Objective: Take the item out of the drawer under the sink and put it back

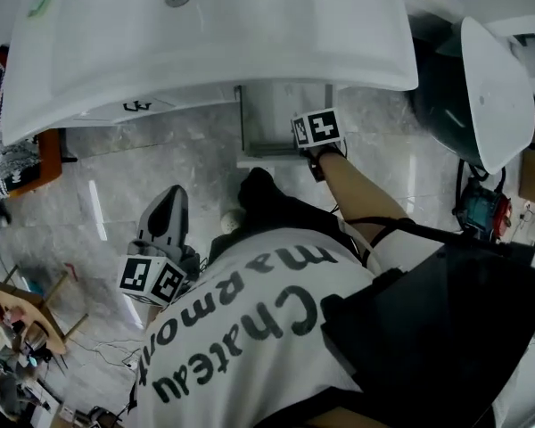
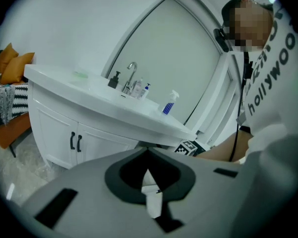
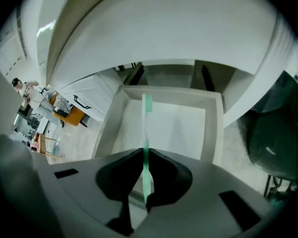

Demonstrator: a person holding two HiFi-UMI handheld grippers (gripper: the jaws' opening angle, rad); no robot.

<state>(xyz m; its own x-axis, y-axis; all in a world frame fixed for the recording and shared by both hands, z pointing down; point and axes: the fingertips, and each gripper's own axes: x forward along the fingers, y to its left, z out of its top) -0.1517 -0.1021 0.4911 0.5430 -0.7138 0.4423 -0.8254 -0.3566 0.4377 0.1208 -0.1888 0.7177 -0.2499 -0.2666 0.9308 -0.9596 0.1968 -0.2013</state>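
A grey marbled floor (image 1: 143,163) spreads below. A white cabinet (image 2: 54,128) has two doors with black handles (image 2: 75,142), and orange cushions (image 2: 15,66) sit on an orange seat (image 2: 12,128) just beside it. A black pump bottle (image 2: 113,80) and a blue-and-white spray bottle (image 2: 170,104) stand apart before an arched mirror (image 2: 174,58). At the right, a white lid (image 1: 495,87) stands raised over a dark bowl (image 1: 441,87).

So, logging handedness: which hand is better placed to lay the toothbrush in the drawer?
Right: the right hand-held gripper grips the green toothbrush over the open drawer; the left hand-held gripper is shut, well aside.
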